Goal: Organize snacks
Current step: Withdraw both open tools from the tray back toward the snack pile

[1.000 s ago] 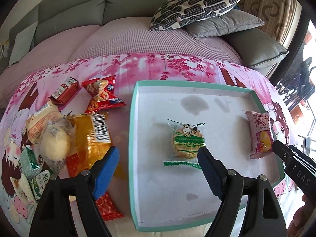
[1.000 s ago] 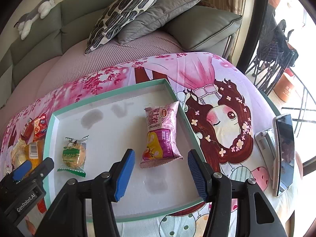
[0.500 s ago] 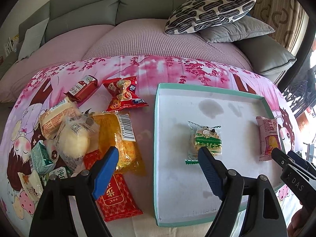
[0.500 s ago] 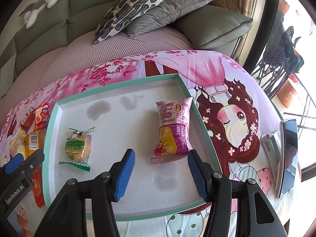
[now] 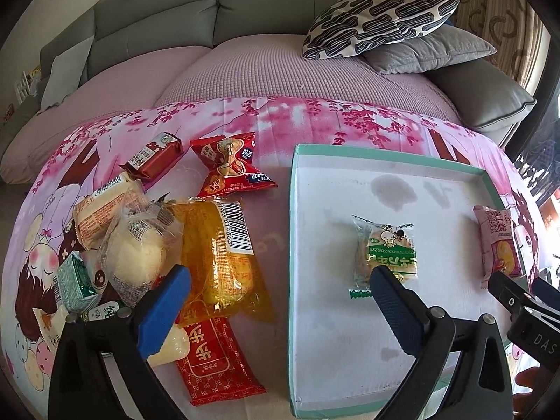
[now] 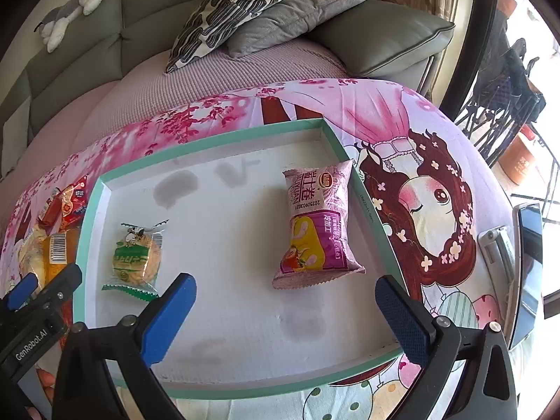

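Note:
A teal-rimmed white tray (image 5: 292,245) (image 6: 84,245) lies on a pink printed cloth. In it are a green-wrapped cake (image 5: 385,248) (image 6: 136,255) and a pink packet (image 5: 497,245) (image 6: 315,224). Left of the tray is a pile of snacks: a yellow packet (image 5: 217,255), a red packet (image 5: 213,360), a red peanut bag (image 5: 232,168), a wrapped bun (image 5: 136,252). My left gripper (image 5: 280,301) hovers over the tray's left rim, jaws opening, nothing gripped. My right gripper (image 6: 285,292) hangs just short of the pink packet, jaws opening, pads clear of it.
A phone on a stand (image 6: 528,266) sits at the table's right edge. Behind the table is a grey sofa with a pink cover, patterned and grey cushions (image 5: 381,17) and a plush toy (image 6: 70,7). A small green box (image 5: 73,280) lies at the pile's left.
Both grippers' jaws have spread much wider. The left view has swung left, so more of the snack pile shows. The two packets in the tray have stayed put.

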`<state>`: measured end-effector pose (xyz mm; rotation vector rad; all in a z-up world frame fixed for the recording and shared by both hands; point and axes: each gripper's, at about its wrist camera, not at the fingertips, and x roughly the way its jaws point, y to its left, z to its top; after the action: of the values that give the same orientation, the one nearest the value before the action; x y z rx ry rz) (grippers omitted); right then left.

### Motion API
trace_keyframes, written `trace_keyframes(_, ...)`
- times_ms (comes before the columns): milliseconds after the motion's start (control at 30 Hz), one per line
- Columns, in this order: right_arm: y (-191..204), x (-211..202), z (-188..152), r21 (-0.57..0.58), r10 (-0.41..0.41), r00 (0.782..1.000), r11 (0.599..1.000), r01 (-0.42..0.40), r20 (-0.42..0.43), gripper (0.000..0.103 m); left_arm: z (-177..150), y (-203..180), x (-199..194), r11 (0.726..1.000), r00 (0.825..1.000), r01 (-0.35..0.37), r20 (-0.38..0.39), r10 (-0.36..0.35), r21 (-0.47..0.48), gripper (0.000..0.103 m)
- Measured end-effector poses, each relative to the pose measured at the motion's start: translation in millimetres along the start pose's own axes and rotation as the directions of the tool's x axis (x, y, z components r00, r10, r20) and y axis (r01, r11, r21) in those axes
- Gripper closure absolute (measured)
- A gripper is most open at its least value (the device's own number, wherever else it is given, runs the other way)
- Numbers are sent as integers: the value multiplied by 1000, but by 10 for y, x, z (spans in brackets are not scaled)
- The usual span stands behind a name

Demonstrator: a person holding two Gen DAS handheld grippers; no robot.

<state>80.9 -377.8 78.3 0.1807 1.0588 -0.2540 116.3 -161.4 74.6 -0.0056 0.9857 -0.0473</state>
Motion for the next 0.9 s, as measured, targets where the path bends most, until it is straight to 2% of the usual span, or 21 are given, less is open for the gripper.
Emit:
trace_keyframes(200,3,11,4,0,3,1000,1000,-3,-11,0,58,19,-88,998,998,48,31,-47,-40,1)
trace_keyframes(333,36,-31,30,-4,24,1000,1000,-24,6,0,99,31,-182,997,996,54,68,-49,-63,1)
trace_keyframes(400,62,-52,45,-6,37,999,999,-37,12,0,106,40,-220,997,997,25,79,-19,-71,1)
trace_keyframes(500,112,-75,52,-6,67,998,998,-67,22,0,112,60,-268,994,993,-68,90,75,-82,1)
trace_keyframes(667,246,-121,59,2,90,995,996,-90,43,0,128,200,-254,990,994,-92,53,98,-103,1)
trace_keyframes(900,493,-44,35,0,96,995,995,-96,-17,0,125,419,-281,976,979,-200,19,203,-81,1)
